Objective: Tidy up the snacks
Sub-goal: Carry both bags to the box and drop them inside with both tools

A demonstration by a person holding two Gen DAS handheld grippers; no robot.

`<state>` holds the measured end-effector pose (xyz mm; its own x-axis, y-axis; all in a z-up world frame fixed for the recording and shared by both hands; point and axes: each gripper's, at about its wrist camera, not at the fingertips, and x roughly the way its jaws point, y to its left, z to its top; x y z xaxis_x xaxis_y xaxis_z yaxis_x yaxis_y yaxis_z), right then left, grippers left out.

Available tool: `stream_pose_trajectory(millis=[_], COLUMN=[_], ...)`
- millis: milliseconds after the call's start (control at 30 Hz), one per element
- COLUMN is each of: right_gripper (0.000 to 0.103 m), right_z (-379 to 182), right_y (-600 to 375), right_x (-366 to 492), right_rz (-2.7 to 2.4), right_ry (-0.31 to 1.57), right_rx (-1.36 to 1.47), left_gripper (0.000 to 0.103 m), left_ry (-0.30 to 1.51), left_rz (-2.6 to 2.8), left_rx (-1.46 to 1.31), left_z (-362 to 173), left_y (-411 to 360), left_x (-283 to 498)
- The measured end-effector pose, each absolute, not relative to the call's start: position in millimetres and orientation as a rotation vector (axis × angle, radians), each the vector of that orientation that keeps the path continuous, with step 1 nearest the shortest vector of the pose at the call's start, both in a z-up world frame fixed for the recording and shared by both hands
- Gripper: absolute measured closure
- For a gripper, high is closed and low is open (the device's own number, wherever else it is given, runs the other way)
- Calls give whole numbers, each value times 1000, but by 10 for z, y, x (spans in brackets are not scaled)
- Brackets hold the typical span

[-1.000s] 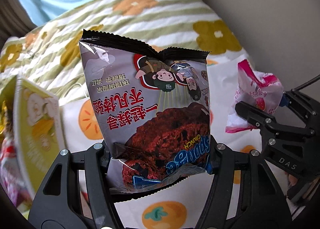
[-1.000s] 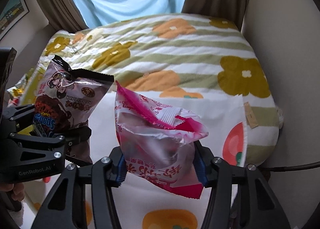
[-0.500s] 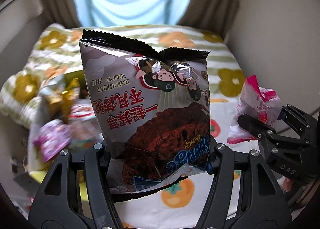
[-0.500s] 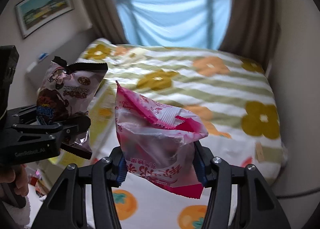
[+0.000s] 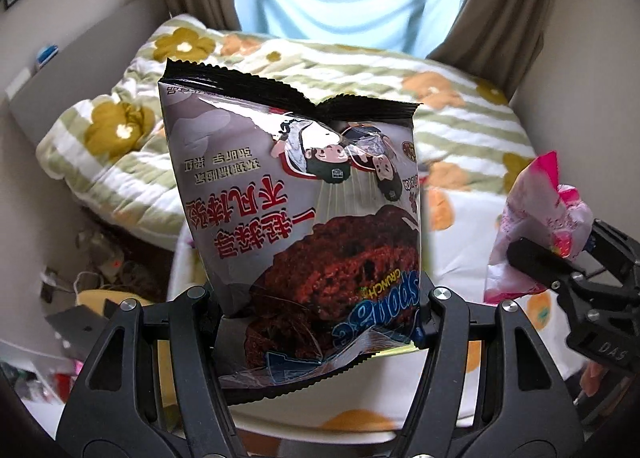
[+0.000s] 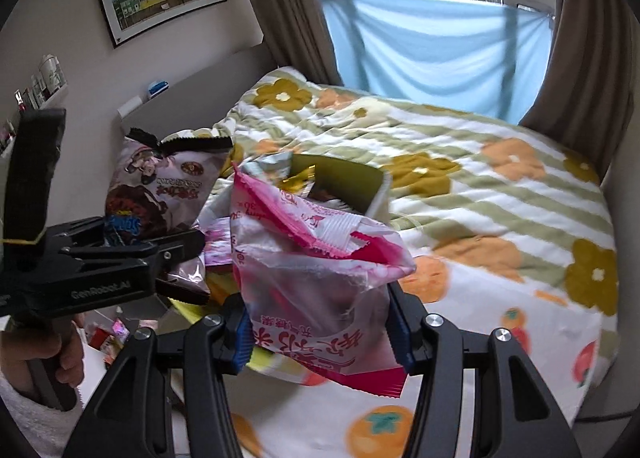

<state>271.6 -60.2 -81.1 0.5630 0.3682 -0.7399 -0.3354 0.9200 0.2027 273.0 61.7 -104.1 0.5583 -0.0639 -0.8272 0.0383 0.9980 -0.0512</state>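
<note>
My left gripper (image 5: pixel 318 310) is shut on a grey and black Sponge Crunch cake bag (image 5: pixel 296 210), held upside down in the air over the bed's left edge. It also shows in the right wrist view (image 6: pixel 160 194), at the left. My right gripper (image 6: pixel 320 322) is shut on a crumpled pink and white snack bag (image 6: pixel 316 258), held above the bed. That pink bag (image 5: pixel 536 218) shows at the right of the left wrist view. An olive green box (image 6: pixel 340 182) with snack wrappers in it sits on the bed behind the pink bag.
The bed carries a flowered striped quilt (image 6: pixel 480 162) and a white cloth with orange fruit prints (image 6: pixel 500 310). Loose snacks and clutter (image 5: pixel 100 270) lie on the floor left of the bed. A headboard ledge (image 6: pixel 180 98), curtains and a blue sheet at the window stand behind.
Both grippers have swung left and tilted up with their bags still held. The view now takes in the window, the headboard and the floor left of the bed.
</note>
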Motion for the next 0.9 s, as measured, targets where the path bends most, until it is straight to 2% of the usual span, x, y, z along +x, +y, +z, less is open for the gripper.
stream_pose_trajectory(millis=[400,433,467,500,533,900], right_gripper=[53,53,53,53,53,53], right_z=[-1124,-1131,-1129,-1129,-1125,-1238], right_y=[-194,-210,-214,-218,-222,-210], right_x=[2562,2555,2549,2547,2548,2641], right_rz=[210,195,186,177,173,203], right_ry=[953,959,962,964,966,979], right_rx=[153,154,155,154,154,157], left_gripper=[42,37,19,7,0,0], left_ry=[1034,1034,1030,1027,1017,1025], left_rz=[-285,-288,-288,-274,-262,-170], left_rx=[31,34,38,46,49,-30], left_z=[-1435,-1452,-1463,-1477,-1479,-1435], left_y=[877,863,863,872,887,1393], left_x=[2898,2905,2908,2910,2886,2733])
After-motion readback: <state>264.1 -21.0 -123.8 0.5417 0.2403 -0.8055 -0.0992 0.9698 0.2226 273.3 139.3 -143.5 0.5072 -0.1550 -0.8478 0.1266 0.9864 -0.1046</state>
